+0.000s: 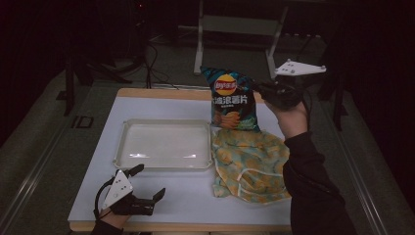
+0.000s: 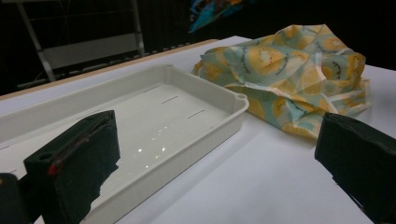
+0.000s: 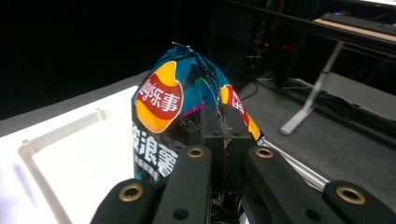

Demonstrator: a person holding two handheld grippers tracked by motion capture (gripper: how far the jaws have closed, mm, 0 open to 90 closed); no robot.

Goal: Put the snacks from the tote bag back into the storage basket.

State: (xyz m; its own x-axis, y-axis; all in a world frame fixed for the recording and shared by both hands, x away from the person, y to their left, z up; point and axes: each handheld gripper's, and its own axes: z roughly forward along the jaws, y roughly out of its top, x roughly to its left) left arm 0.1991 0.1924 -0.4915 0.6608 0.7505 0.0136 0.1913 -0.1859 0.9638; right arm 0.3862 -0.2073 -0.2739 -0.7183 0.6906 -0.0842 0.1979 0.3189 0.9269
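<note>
A blue bag of crisps (image 1: 230, 98) with a red and yellow logo hangs in the air above the table's far edge. My right gripper (image 1: 259, 89) is shut on the bag's right edge; in the right gripper view the pinched crisp bag (image 3: 175, 116) stands between the closed jaws (image 3: 224, 126). Below it lies a fruit-print cloth bag (image 1: 252, 164) on the white table, the same cloth bag (image 2: 299, 70) lying crumpled in the left gripper view. A white tray (image 1: 164, 146) lies empty at mid table. My left gripper (image 1: 149, 182) rests open near the front left edge, nothing between its jaws.
The white tabletop (image 1: 186, 196) has a wooden rim at the back. Behind the table stand a metal frame (image 1: 240, 29) and cables on the dark floor. In the left gripper view the tray's rim (image 2: 233, 105) lies just ahead of the jaws.
</note>
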